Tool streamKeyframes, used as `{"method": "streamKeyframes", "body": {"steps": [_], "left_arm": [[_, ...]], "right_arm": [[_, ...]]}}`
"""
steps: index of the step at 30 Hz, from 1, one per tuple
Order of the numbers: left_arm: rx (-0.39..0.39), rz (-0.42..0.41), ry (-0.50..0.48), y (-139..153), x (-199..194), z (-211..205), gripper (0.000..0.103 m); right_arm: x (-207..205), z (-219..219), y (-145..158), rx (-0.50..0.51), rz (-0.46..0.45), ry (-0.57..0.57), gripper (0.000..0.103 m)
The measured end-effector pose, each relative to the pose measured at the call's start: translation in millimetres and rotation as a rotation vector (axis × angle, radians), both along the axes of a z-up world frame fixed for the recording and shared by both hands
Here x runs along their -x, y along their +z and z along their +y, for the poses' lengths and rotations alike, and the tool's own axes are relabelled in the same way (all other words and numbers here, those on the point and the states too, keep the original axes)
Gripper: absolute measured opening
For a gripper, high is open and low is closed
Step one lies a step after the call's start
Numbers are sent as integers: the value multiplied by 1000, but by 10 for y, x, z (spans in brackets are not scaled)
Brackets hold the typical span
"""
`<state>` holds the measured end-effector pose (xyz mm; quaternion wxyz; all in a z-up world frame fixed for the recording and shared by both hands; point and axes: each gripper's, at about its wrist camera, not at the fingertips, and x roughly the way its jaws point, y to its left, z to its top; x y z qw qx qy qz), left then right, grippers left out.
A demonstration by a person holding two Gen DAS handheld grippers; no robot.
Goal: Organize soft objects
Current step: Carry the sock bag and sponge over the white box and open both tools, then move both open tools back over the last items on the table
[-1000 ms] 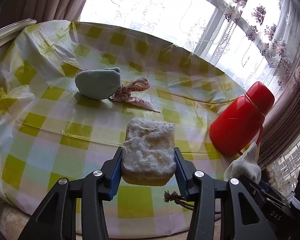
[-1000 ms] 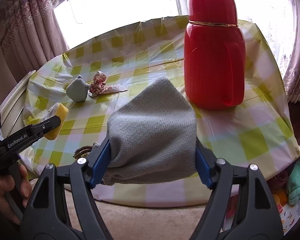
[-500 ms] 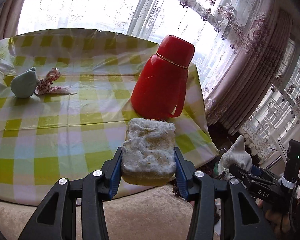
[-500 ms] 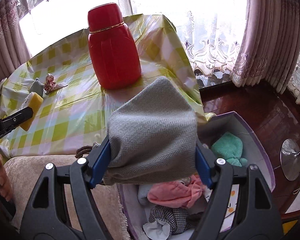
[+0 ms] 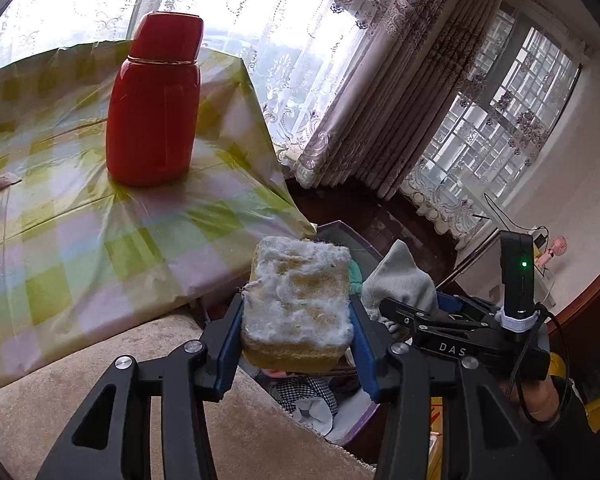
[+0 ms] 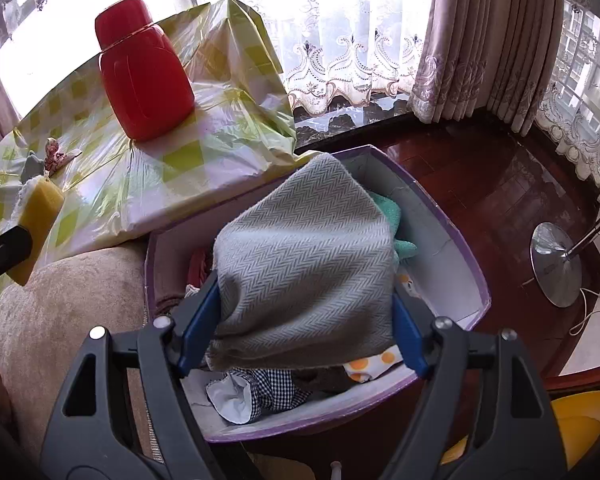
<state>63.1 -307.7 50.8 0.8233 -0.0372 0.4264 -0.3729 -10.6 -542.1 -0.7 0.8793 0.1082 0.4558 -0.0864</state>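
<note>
Gripping a sponge, the left gripper faces its cloth-clamping ("DAS"-marked) right gripper.

The flask stands on the surface in the upper left of the frame. The box sits on the floor lower right of the surface — clothes lie in it.

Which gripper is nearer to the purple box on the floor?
Right. The right gripper, holding the grey cloth, hangs directly above the purple box. The left gripper, holding the sponge, is beside it, near the table edge.
</note>
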Motion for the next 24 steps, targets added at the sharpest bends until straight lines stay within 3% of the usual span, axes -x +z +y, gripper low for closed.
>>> {"method": "streamKeyframes", "body": {"steps": [2,5,16,24], "left_arm": [[8,56,-61,-60,24,-94,57],[-14,66,-59,-96,25,-120,69],[9,77,51,-88,-117,107,70],[4,40,155,-52,-247,388,70]], "right_arm": [[22,-16,-47,-3,33,7,81],[41,-29,-108,-4,64,6,82],[-52,20,-55,-15,36,13,83],[-231,314,26,-10,14,82,83]]}}
